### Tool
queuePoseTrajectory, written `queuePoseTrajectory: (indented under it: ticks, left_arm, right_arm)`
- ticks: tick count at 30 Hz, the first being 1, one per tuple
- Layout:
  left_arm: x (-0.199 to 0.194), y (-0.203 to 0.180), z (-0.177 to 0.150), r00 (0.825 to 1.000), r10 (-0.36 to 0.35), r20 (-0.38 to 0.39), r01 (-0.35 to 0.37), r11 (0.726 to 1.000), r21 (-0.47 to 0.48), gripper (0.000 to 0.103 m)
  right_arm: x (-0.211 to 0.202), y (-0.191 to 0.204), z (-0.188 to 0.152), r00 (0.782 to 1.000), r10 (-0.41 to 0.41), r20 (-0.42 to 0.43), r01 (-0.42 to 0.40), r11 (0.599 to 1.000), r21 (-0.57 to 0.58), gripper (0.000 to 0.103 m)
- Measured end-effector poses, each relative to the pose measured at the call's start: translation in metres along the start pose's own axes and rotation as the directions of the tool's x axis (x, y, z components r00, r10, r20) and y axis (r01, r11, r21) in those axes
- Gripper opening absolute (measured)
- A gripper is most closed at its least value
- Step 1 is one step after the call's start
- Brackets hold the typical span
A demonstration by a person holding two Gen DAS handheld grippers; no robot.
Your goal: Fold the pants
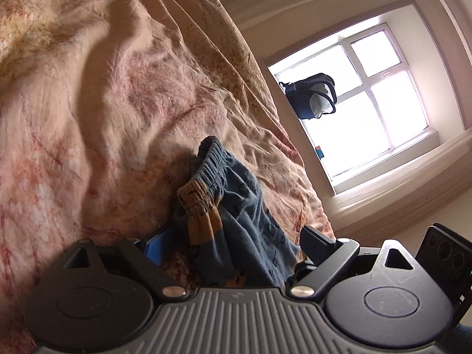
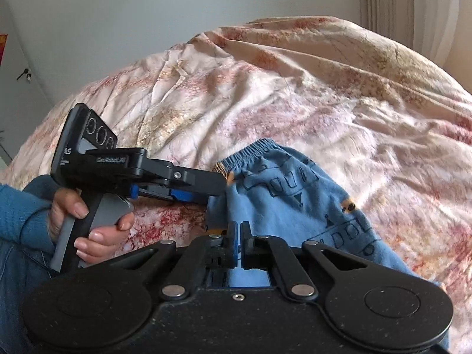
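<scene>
Two tools (image 2: 238,230) (image 1: 230,244), one pants (image 2: 283,194), seemingly.

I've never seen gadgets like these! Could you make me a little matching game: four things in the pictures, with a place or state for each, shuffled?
Things:
1. pants
2. dark bag
3. left hand-held gripper
4. right hand-held gripper

Places or states:
A. jaws closed
B. in front of the window
C. jaws wide apart, blue fabric between them
D. lying on the flowered bedspread

Pairs: 1-D, 2-B, 3-C, 4-A
</scene>
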State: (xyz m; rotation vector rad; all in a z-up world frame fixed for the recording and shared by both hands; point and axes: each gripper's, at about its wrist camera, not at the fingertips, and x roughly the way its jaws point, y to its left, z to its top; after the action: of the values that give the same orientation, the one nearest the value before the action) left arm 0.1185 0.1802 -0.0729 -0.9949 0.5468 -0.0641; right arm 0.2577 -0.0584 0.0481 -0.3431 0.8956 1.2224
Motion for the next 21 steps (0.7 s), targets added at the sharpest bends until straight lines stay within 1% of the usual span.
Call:
queuePoseTrajectory:
  ticks: [2, 3, 4, 6, 8, 9, 11, 12, 13, 14, 18, 21]
  left_arm:
    - [0.000, 0.000, 0.000, 1.000, 0.001, 0.000, -0.001, 1.000, 0.002, 0.094]
    - [0.000, 0.000, 0.000, 1.000, 0.003, -0.001, -0.003, 1.000, 0.003, 0.094]
    - [0.000, 0.000, 0.000, 1.000, 0.004, -0.002, -0.004, 1.000, 0.003, 0.094]
    - [0.000, 0.000, 0.001, 1.000, 0.006, -0.002, -0.006, 1.000, 0.001, 0.094]
    - [0.001, 0.000, 0.000, 1.000, 0.009, -0.002, -0.009, 1.000, 0.004, 0.094]
    - [0.001, -0.001, 0.001, 1.000, 0.010, -0.002, -0.010, 1.000, 0.006, 0.094]
    - [0.001, -0.001, 0.000, 1.000, 0.010, -0.002, -0.010, 1.000, 0.011, 0.094]
    - [0.001, -0.001, 0.000, 1.000, 0.010, -0.002, -0.010, 1.000, 0.012, 0.094]
    - [0.000, -0.001, 0.000, 1.000, 0.010, -0.002, -0.010, 1.000, 0.012, 0.094]
    - [0.000, -0.001, 0.000, 1.000, 0.009, -0.002, -0.009, 1.000, 0.011, 0.094]
    - [0.001, -0.002, -0.001, 1.000, 0.015, -0.006, -0.015, 1.000, 0.016, 0.094]
    - [0.003, -0.005, -0.003, 0.999, 0.032, -0.012, -0.032, 0.999, 0.040, 0.094]
  right_arm:
    - [0.002, -0.001, -0.004, 1.000, -0.006, -0.019, 0.006, 1.000, 0.009, 0.001]
    - [0.004, -0.002, -0.006, 1.000, 0.000, -0.027, 0.001, 1.000, 0.020, 0.002]
    - [0.004, -0.001, -0.007, 0.999, 0.001, -0.036, -0.001, 1.000, 0.019, 0.013]
    - [0.005, 0.003, -0.009, 0.999, 0.018, -0.041, -0.018, 1.000, -0.003, 0.023]
    - [0.006, 0.007, -0.009, 0.999, 0.028, -0.038, -0.028, 0.999, -0.015, 0.023]
    - [0.008, 0.009, -0.009, 0.999, 0.015, -0.044, -0.016, 1.000, -0.025, 0.024]
    - [0.015, 0.012, -0.010, 0.998, -0.009, -0.066, 0.006, 0.999, -0.046, 0.023]
    - [0.020, 0.014, -0.011, 0.996, -0.026, -0.085, 0.021, 0.998, -0.056, 0.022]
    - [0.023, 0.015, -0.011, 0.995, -0.032, -0.094, 0.026, 0.998, -0.064, 0.008]
    - [0.022, 0.015, -0.012, 0.996, -0.027, -0.088, 0.021, 0.998, -0.067, 0.003]
    - [0.006, 0.007, -0.013, 0.999, -0.025, -0.036, 0.025, 1.000, -0.014, 0.000]
    - [-0.006, 0.000, -0.017, 0.999, -0.043, -0.021, 0.043, 0.999, 0.018, 0.000]
